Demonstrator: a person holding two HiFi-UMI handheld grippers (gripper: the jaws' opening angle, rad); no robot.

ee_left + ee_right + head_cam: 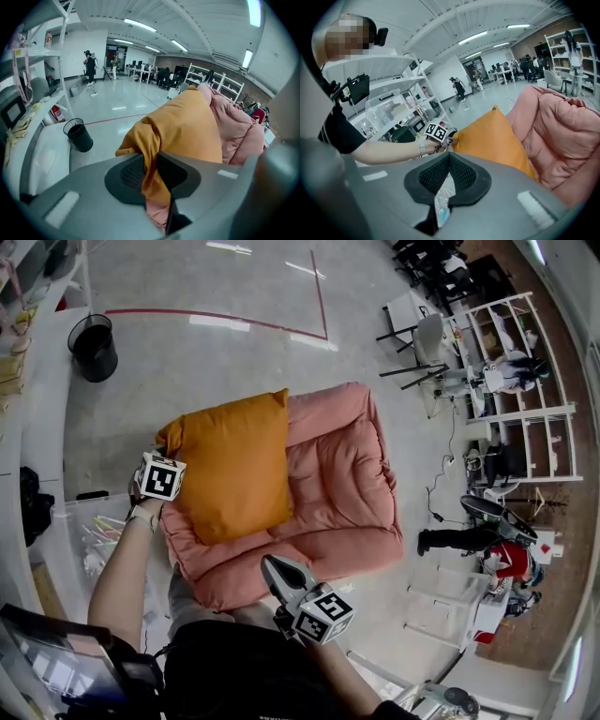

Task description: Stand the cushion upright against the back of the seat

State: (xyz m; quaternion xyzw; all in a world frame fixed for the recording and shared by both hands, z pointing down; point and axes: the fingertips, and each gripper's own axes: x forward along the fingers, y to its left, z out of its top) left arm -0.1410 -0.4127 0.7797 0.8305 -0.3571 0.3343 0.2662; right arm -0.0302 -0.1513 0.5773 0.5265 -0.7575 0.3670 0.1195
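Observation:
An orange cushion (234, 465) lies flat on the left half of a pink padded seat (347, 474), whose raised back is at the far side. My left gripper (167, 448) is at the cushion's near-left corner. In the left gripper view, my left gripper (150, 164) is shut on a fold of the orange cushion (187, 126), with the pink seat (234, 126) behind it. My right gripper (272, 563) hovers at the seat's front edge, shut and holding nothing. In the right gripper view, my right gripper (449, 159) points at the cushion (492, 140) without touching it.
A black bin (94, 348) stands on the floor at the far left, with red tape lines (216, 317) beyond the seat. A clear plastic box (94, 531) sits left of the seat. White shelving (525, 381), chairs and a person (459, 538) are on the right.

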